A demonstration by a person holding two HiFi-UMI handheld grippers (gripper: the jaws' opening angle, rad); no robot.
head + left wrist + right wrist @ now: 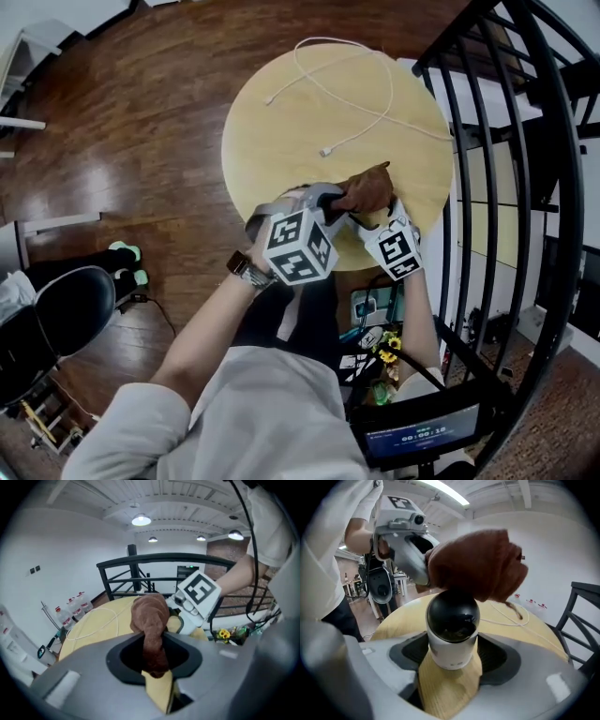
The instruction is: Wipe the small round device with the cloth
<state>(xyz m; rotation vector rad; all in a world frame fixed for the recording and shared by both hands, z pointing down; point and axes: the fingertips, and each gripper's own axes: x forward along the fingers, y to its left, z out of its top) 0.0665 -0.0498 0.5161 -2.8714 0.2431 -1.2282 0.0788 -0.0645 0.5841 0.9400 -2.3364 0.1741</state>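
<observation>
While the right gripper (452, 656) jaws clamp the small round device (453, 625), left gripper (154, 660) jaws pinching cloth (150, 616) atop it.

At the near edge of the table (281, 141), the cloth (366, 190) rests on top of the small round device (452, 630), which stands between the jaws of the right gripper (452, 656). The left gripper (154, 656), just to its left, grips the cloth. The cable (356, 129) lies across the table's far half. A railing (487, 187) stands beyond the right edge.

small screen (422, 436) w/ timer digits, approx 00:00:1x, blurry, no other legible txt
</observation>
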